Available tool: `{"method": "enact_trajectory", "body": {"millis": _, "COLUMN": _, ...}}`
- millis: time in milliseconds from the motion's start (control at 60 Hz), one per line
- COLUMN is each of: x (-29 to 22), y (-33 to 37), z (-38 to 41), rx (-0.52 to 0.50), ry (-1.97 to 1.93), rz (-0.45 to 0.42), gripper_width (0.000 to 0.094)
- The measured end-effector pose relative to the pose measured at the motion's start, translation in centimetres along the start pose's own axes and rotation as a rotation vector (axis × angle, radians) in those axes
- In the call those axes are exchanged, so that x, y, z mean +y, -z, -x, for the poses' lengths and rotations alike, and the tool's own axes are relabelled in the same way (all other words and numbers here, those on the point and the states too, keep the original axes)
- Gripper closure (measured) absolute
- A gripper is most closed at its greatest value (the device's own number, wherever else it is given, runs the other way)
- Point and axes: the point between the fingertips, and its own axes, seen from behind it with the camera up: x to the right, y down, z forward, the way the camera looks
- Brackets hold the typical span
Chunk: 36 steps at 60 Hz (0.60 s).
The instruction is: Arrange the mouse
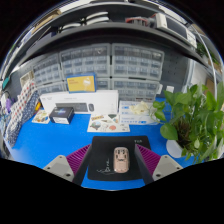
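My gripper (121,163) is wide open, holding nothing. The mouse (121,156) lies on a dark mat (119,160) between the fingers, gaps on both sides. A plant (196,122) stands right of the mat, a keyboard (80,102) beyond it.

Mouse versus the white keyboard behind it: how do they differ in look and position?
The mouse is small, rounded and pinkish-beige; the white keyboard is long and flat-fronted. The mouse lies on a dark mat between the open claw fingers; the keyboard sits well beyond them on the blue table. Both rest on that table.
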Motion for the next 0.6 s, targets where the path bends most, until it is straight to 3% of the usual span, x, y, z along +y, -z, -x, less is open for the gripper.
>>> {"method": "enact_trajectory", "body": {"millis": 600, "x": -2.2, "y": 7.1, "z": 4.3, "rx": -0.041, "ry": -0.008, "rz": -0.082, "gripper_width": 0.008}}
